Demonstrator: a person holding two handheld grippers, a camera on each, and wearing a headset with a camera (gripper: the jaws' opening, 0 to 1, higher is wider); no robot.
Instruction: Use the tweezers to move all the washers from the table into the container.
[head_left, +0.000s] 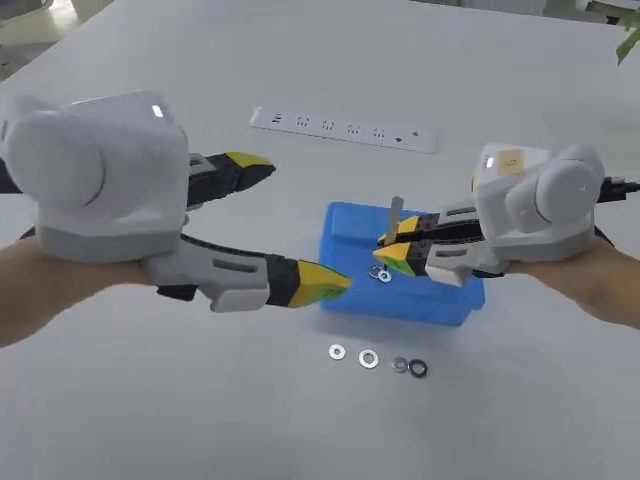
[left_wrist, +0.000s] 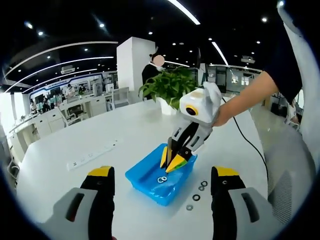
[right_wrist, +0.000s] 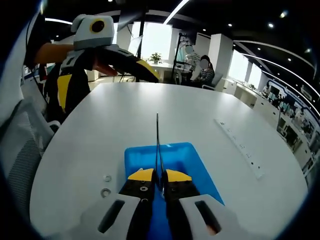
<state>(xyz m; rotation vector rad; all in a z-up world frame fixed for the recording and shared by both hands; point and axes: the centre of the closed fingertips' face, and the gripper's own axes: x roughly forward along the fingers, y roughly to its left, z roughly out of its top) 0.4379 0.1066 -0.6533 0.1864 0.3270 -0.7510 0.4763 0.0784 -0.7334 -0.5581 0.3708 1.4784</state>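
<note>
Right claw: clamped narrow on the tweezers, positioned over the blue container. Left claw: jaws wide, holding nothing, at 9 o'clock of the container. Inside the container lie two washers. Four loose washers lie on the surface at the container's 6 o'clock.

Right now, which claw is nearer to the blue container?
Right. The right claw, shut on the tweezers, hangs over the container; the left claw stands open just short of its edge.
</note>
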